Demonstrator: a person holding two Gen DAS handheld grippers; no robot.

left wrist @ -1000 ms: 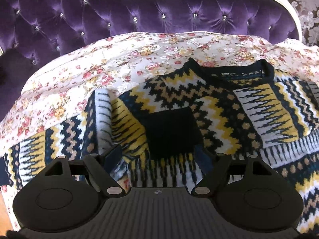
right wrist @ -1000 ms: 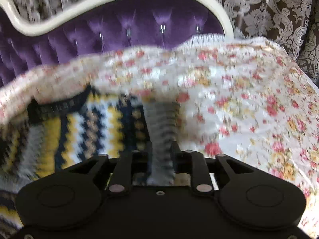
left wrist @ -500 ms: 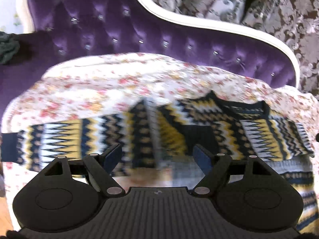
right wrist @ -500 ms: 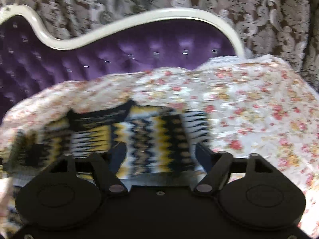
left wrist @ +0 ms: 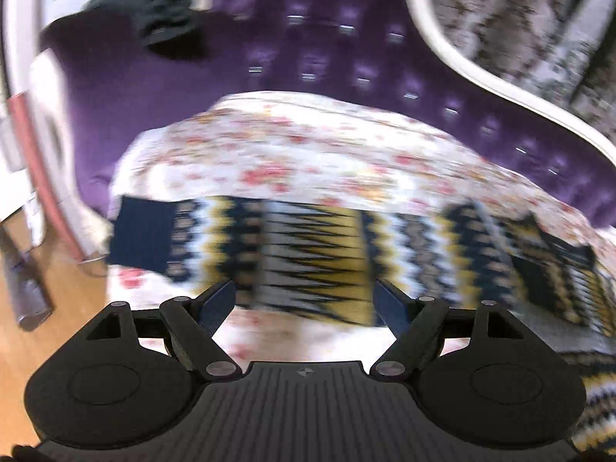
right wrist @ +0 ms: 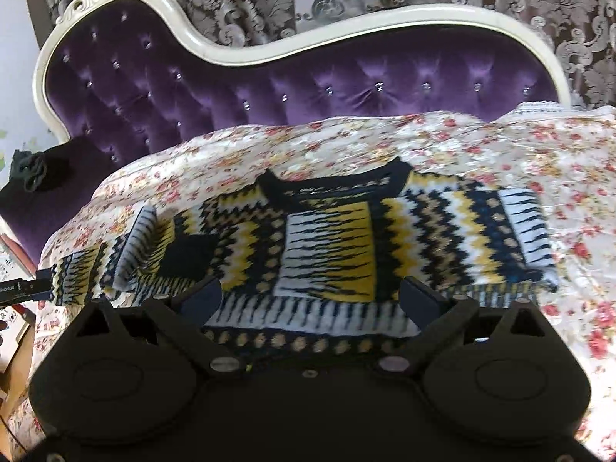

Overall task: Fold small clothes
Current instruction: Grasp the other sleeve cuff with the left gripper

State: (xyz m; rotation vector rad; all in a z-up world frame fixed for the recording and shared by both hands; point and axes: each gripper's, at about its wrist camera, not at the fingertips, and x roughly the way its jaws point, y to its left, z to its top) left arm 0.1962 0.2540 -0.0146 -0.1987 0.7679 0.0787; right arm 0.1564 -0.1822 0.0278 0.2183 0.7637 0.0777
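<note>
Partly folded: right sleeve [right wrist: 516,227] lay across the patterned sweater [right wrist: 327,246]; left sleeve [left wrist: 246,246] stretched toward nine o'clock, unfolded. Left gripper [left wrist: 304,304] released, empty; right gripper [right wrist: 312,296] opening, empty.

light: bright, soft daylight, no hard shadows anywhere
glare: the white floral-print bedspread [left wrist: 308,154] was a bit washed out
blur: left wrist view was heavily smeared, the purple tufted velvet headboard [right wrist: 308,88] only sharp in the right view
distortion: fisheye bent the edges, corners went dark
</note>
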